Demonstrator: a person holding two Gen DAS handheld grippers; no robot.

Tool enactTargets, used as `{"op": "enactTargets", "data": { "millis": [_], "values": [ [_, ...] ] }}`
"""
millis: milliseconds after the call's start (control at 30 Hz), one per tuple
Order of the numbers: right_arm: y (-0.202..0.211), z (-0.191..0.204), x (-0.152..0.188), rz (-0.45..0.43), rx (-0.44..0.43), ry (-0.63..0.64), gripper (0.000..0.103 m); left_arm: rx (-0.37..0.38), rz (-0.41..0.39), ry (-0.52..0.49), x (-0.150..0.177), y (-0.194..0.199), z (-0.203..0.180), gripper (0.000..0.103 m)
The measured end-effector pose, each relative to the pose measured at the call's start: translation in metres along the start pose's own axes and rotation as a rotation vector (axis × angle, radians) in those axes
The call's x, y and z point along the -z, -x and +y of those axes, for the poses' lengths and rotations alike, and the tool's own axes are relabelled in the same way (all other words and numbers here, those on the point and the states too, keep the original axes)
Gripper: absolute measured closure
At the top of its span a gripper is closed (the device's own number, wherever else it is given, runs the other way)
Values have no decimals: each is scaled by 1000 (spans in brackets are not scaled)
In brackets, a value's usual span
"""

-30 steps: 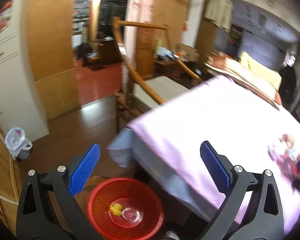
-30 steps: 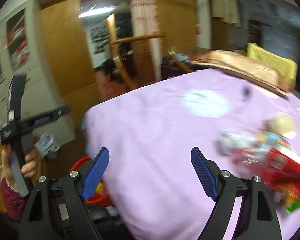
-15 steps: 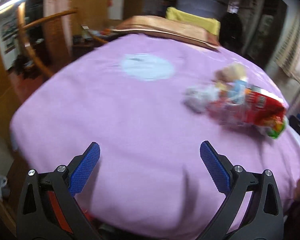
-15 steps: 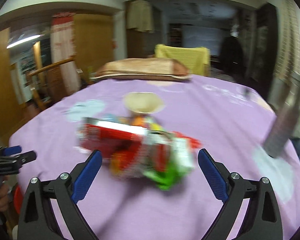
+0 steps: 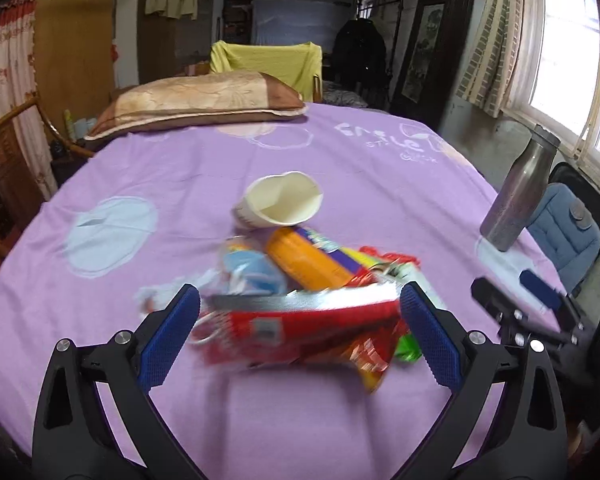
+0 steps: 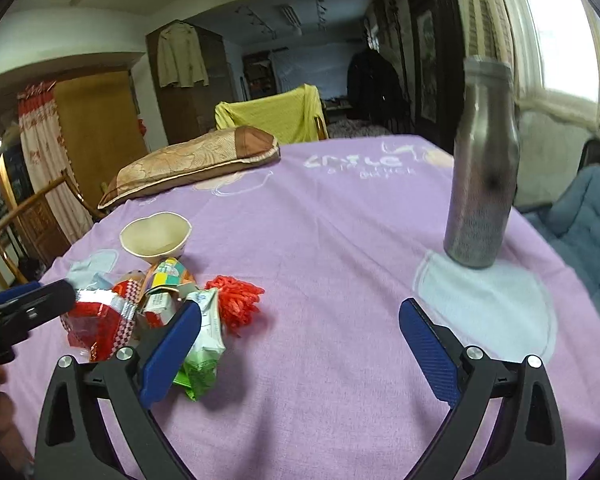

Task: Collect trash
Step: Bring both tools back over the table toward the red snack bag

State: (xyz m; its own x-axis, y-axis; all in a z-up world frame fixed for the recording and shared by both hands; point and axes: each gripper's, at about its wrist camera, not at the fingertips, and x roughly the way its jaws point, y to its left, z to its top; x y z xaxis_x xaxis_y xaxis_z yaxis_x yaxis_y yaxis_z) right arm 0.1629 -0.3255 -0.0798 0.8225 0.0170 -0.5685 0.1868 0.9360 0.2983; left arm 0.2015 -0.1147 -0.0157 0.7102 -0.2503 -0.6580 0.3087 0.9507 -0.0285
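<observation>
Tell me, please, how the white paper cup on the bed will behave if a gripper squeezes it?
The paper cup lies on its side, so it may roll when nudged. Its rim already looks dented, so the thin wall would probably crush further. It looks empty, hence likely very light.

Counts: one paper cup (image 5: 281, 205), one metal bottle (image 6: 483, 168), one pillow (image 5: 198, 101), two grippers, left (image 5: 300, 336) and right (image 6: 300, 350). Wrapper pile (image 5: 300, 300) at frame centre: at least five pieces, too blurred and overlapped for an exact count. One red fringed piece (image 6: 236, 298).
</observation>
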Motion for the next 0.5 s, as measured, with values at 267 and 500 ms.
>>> {"op": "enactTargets", "data": {
  "millis": [267,500],
  "values": [
    [1,1,4,27,-60,-11,6,-170,45,-67,35,4,29,7],
    [7,11,6,42,-117,19,6,-382,71,89,93,60,127,7]
  ]
}}
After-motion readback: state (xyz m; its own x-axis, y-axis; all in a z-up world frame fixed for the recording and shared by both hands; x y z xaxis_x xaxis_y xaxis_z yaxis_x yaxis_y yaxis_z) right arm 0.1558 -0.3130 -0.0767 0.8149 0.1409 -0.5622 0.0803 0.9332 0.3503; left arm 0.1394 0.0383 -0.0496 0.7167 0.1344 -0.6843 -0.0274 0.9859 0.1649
